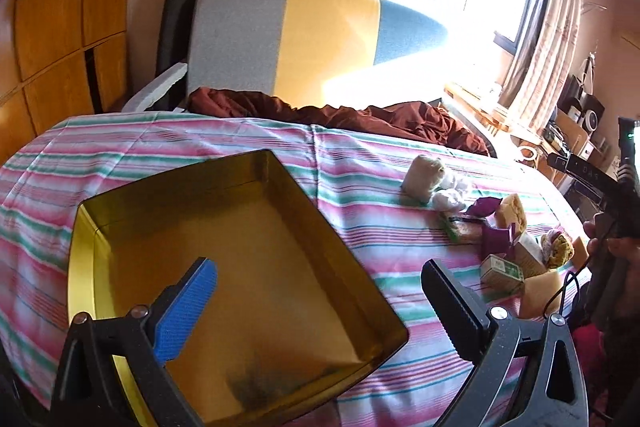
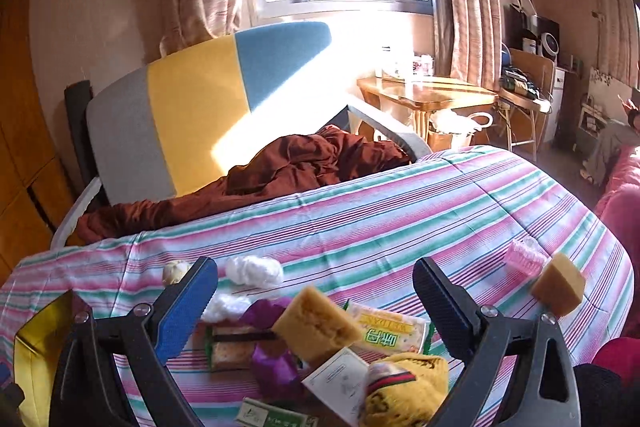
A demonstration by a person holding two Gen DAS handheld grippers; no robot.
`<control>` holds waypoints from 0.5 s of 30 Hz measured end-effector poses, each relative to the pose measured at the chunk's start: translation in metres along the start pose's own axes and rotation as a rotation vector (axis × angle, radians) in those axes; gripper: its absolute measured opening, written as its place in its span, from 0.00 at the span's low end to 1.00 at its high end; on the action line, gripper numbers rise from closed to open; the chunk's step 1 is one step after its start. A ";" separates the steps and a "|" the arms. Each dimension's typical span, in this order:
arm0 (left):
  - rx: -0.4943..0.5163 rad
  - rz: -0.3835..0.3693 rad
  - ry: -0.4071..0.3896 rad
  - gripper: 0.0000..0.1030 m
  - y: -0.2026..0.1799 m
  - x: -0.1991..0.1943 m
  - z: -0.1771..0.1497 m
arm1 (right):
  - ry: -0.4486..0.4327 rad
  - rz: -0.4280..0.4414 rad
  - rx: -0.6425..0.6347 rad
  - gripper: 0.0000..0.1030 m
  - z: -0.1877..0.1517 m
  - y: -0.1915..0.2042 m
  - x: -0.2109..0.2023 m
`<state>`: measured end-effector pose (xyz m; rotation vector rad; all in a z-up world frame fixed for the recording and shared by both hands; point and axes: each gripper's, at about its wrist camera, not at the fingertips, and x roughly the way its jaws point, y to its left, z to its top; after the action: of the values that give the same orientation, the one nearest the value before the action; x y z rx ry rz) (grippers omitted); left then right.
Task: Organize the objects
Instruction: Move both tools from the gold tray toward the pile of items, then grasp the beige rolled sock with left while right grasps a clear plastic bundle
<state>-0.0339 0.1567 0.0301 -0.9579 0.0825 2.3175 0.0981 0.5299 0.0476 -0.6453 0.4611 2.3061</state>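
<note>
An empty gold tin box (image 1: 224, 259) lies on the striped cloth, and my left gripper (image 1: 320, 307) hangs open above its near right side. To the right lies a heap of small things: white wads (image 1: 448, 199), a yellow sponge (image 1: 512, 211), purple wrappers (image 1: 496, 239), a green carton (image 1: 502, 273). My right gripper (image 2: 316, 311) is open over the same heap, where I see the yellow sponge (image 2: 316, 323), a cracker pack (image 2: 392, 333), a purple wrapper (image 2: 276, 367), a white card box (image 2: 340, 375) and a yellow knitted item (image 2: 408, 387). The gold tin's corner (image 2: 36, 343) shows at far left.
A second sponge (image 2: 558, 289) and a pink roller (image 2: 524, 257) lie near the table's right edge. Brown fabric (image 2: 280, 171) is bunched on a grey, yellow and blue chair (image 2: 192, 107) behind. A wooden side table (image 2: 428, 95) stands by the window.
</note>
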 end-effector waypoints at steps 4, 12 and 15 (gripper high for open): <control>0.059 -0.038 -0.010 1.00 -0.039 0.029 0.033 | -0.001 0.015 0.119 0.97 -0.008 -0.036 0.009; 0.129 -0.092 0.091 1.00 -0.111 0.122 0.072 | 0.117 0.141 0.220 0.97 -0.014 -0.047 0.024; 0.174 -0.069 0.117 1.00 -0.135 0.154 0.078 | 0.136 0.164 0.234 0.97 -0.017 -0.048 0.025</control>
<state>-0.0896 0.3678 0.0092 -0.9910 0.2899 2.1511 0.1211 0.5685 0.0130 -0.6707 0.8623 2.3208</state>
